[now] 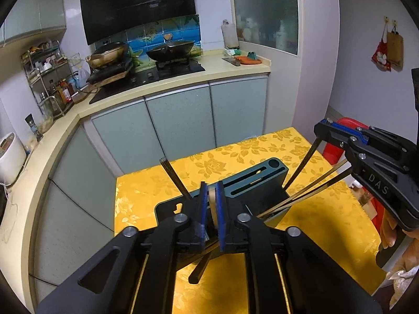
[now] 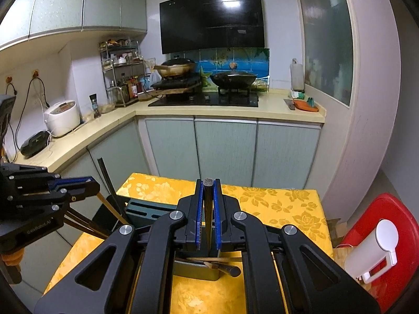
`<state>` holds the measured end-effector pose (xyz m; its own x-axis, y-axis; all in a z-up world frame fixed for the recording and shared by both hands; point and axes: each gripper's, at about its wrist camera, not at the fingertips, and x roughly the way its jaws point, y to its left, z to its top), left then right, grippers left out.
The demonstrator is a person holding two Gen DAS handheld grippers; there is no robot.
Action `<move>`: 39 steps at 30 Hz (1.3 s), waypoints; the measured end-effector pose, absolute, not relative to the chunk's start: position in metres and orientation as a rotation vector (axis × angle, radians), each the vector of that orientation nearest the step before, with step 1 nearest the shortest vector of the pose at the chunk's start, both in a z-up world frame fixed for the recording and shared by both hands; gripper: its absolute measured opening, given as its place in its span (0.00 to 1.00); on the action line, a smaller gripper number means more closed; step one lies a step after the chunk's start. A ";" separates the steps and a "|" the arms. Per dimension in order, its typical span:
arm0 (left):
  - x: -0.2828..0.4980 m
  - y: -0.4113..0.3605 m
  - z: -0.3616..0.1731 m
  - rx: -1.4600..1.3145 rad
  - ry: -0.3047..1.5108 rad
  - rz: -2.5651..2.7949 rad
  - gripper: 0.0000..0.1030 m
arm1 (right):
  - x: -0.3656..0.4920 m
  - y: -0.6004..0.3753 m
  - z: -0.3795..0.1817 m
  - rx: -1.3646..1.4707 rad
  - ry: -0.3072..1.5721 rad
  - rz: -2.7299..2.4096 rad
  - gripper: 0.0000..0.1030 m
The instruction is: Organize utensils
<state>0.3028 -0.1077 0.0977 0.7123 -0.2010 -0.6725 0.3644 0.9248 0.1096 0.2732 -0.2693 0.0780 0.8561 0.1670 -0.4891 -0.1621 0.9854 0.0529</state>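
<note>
A dark green utensil holder [image 1: 259, 183] with slots stands on the yellow floral table [image 1: 230, 157]; it also shows in the right wrist view [image 2: 146, 206]. My left gripper [image 1: 212, 204] is shut on a light wooden chopstick [image 1: 212, 201] just above the holder. Another dark chopstick [image 1: 174, 178] leans out of the holder to its left. My right gripper [image 2: 208, 214] is shut on a dark chopstick [image 2: 208, 209] held upright. From the left wrist view the right gripper [image 1: 330, 130] holds that dark chopstick [image 1: 303, 164] with its lower end at the holder, beside several leaning chopsticks [image 1: 309, 191].
A kitchen counter [image 2: 209, 111] with a hob and two woks lies beyond the table. A red stool [image 2: 371, 238] with a white object on it stands right of the table. A rice cooker [image 2: 62, 117] and spice rack sit on the left counter.
</note>
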 end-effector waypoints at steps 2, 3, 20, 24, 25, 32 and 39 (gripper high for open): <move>0.302 -0.106 0.100 0.234 0.703 -0.309 0.40 | 0.273 -0.269 0.076 0.012 0.519 0.178 0.09; 0.301 -0.104 0.101 0.225 0.697 -0.305 0.48 | 0.272 -0.268 0.075 0.010 0.522 0.181 0.10; 0.271 -0.069 0.135 0.151 0.553 -0.201 0.80 | 0.235 -0.273 0.091 0.009 0.451 0.183 0.61; 0.257 -0.062 0.133 0.136 0.533 -0.178 0.83 | 0.220 -0.277 0.094 0.029 0.423 0.184 0.76; 0.252 -0.060 0.131 0.136 0.529 -0.170 0.83 | 0.215 -0.277 0.093 0.035 0.422 0.193 0.79; 0.224 -0.046 0.109 0.109 0.531 -0.133 0.85 | 0.186 -0.272 0.083 0.056 0.408 0.271 0.90; 0.183 -0.037 0.081 0.108 0.484 -0.075 0.85 | 0.151 -0.255 0.062 0.022 0.385 0.295 0.93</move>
